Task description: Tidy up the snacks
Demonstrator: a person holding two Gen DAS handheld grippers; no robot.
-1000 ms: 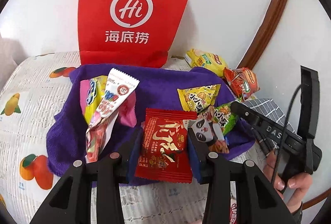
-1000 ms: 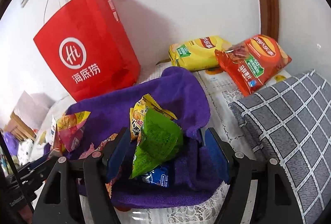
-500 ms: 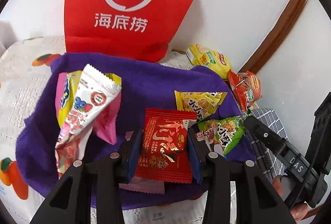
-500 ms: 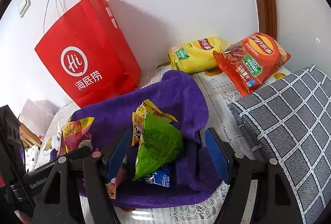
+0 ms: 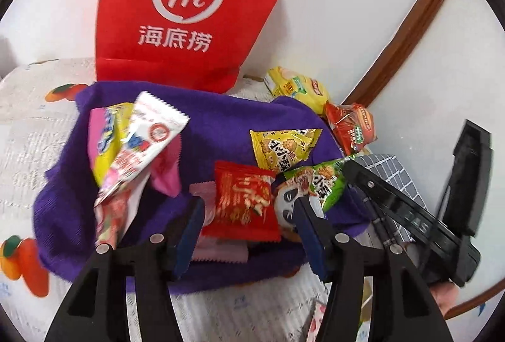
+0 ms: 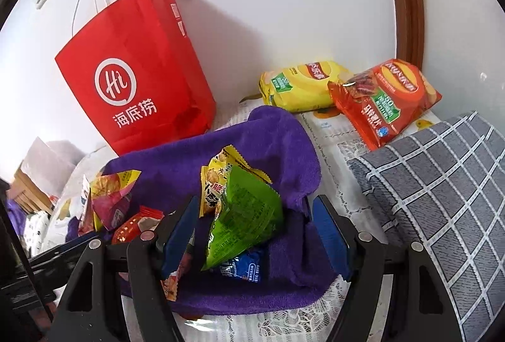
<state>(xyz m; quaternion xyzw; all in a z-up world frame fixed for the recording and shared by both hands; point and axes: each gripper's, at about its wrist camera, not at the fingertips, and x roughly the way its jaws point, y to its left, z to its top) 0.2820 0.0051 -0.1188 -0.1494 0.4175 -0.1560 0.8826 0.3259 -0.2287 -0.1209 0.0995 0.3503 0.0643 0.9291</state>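
Left tongs (image 5: 249, 228) opening, red packet (image 5: 243, 200) released (lying between).

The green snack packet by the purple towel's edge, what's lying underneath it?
Under the green packet a blue packet pokes out, lying on the purple towel. A yellow packet sits behind it. How far the blue one extends beneath is covered.

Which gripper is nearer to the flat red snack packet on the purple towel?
Left. The left gripper, jaws opening, has the flat red snack packet between its fingers. The right gripper sits farther right, around a green packet.
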